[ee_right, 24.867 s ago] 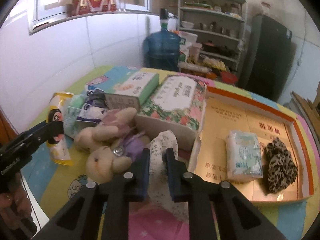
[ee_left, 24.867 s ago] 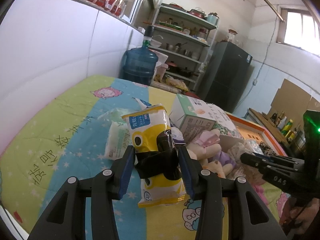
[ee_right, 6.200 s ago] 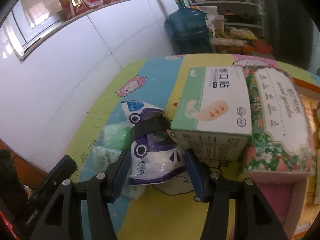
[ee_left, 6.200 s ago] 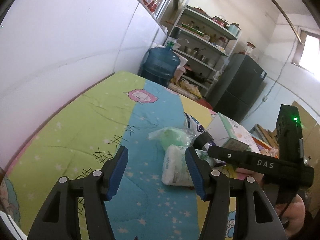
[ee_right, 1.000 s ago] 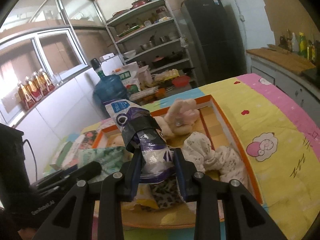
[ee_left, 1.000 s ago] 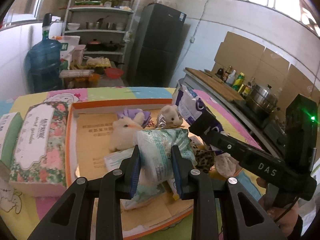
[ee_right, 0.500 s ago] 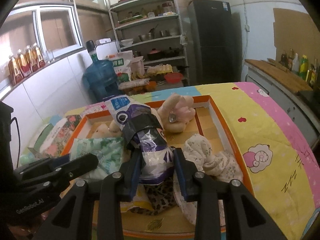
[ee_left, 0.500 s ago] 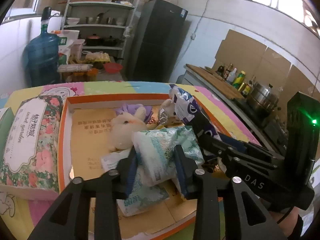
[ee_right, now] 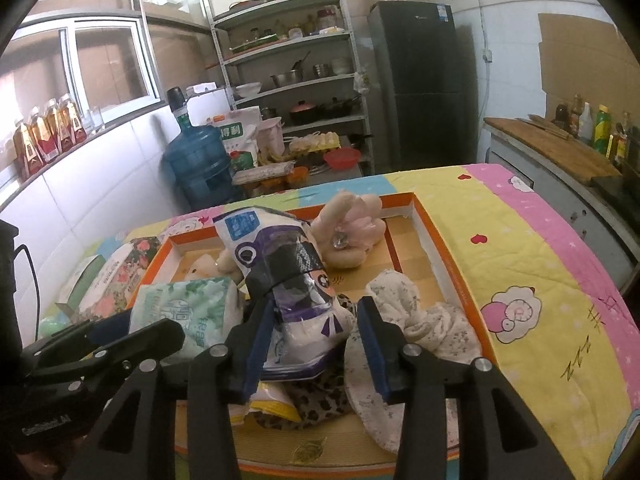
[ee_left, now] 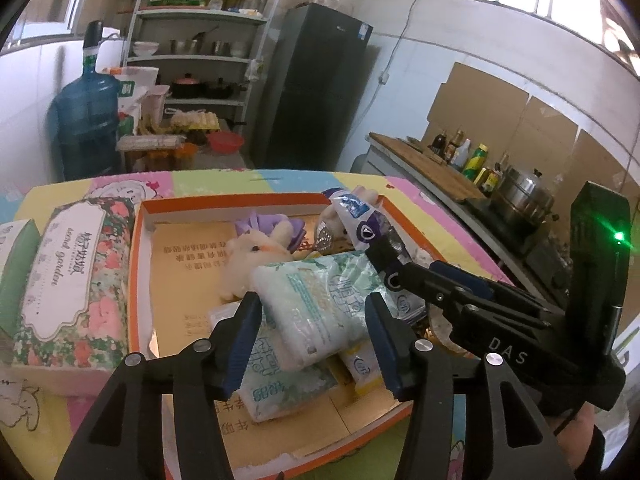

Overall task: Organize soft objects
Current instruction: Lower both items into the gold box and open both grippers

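Surface: table under a pastel cartoon quilt (ee_right: pixel 532 248); on it an orange-rimmed tray (ee_left: pixel 224 204), a floral tissue box (ee_left: pixel 76 268) touching its left wall

Tray contents: plush rabbits (ee_left: pixel 256 248), a patterned cloth (ee_right: pixel 416 312), leopard scrunchie (ee_right: pixel 320 400), tissue packs

Left gripper (ee_left: pixel 312 336): jaws just opened, apart; green tissue pack (ee_left: pixel 316 304) between them, lying tilted on another pack inside the tray, pads clear of it

Right gripper (ee_right: pixel 312 340): jaws just opened, apart; purple pouch (ee_right: pixel 288 276) between them, leaning upright on the tray's pile, right pad clear, left pad's contact unclear

Room: kitchen; metal shelving (ee_right: pixel 296 68) with pots, dark fridge (ee_right: pixel 424 76), blue water jug (ee_right: pixel 200 164), counter (ee_right: pixel 556 144) with bottles, white tiled walls
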`<state>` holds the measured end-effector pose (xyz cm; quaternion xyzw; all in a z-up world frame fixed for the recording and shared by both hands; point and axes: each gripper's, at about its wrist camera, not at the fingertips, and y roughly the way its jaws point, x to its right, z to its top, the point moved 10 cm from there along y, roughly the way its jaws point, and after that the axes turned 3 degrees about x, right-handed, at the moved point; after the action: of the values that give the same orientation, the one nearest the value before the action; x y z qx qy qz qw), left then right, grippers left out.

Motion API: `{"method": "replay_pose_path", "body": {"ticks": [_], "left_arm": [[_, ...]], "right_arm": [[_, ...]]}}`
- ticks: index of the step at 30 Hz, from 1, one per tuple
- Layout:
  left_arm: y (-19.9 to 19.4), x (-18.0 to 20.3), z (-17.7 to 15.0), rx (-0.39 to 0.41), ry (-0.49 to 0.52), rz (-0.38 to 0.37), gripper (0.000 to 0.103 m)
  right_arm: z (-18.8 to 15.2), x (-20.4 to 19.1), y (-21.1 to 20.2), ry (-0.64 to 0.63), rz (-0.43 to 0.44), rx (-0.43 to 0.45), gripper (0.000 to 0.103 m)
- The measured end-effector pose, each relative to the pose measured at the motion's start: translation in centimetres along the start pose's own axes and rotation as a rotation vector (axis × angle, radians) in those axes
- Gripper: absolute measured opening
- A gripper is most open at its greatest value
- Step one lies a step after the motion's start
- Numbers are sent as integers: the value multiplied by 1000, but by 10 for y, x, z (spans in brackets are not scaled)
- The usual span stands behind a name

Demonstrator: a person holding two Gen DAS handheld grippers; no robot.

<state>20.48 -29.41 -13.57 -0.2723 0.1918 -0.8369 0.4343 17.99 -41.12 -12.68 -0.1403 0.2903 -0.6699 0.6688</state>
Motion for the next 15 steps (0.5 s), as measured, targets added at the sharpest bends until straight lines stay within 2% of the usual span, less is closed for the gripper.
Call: {"method": "replay_pose_path", "body": {"ticks": [12,15], "left_arm": [[-23,4,3,35,16,4,56],[-31,3,4,49,21,12,59]], "right_arm": [[6,-8,-18,-4,5,31,43],[8,-13,-23,-8,9,38,43]]}}
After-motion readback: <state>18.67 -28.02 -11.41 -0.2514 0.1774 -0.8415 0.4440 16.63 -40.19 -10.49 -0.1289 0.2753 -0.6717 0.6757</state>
